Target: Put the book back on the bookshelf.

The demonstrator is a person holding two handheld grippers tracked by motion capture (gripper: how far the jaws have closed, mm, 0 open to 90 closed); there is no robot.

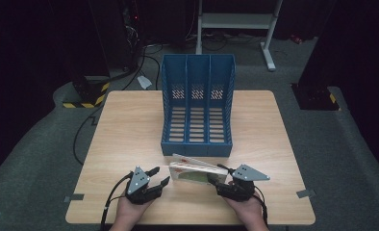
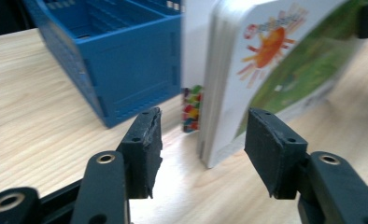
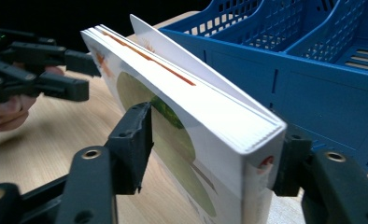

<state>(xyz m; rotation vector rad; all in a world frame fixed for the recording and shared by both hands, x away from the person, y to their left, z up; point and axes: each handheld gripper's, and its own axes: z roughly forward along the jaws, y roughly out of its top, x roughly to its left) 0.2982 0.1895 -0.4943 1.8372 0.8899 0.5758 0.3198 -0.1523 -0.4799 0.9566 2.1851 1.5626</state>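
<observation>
The right claw (image 1: 224,174) grips the book (image 1: 197,172) at its spine end, holding it on edge on the worktop (image 1: 130,125). The left claw (image 1: 159,176) stands released at the book's free end, not touching. Stiff, moderately heavy, glossy covers may slip; grip across the spine. The blue file rack (image 1: 197,103) stands just beyond.

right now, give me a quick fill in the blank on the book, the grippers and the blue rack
1. The book stands on edge between the jaws of the ____ gripper.
2. The blue file rack has ____ compartments.
3. The left gripper is ____, its jaws clear of the book.
4. The rack stands on a ____ table.

Missing words: right; three; open; wooden
</observation>
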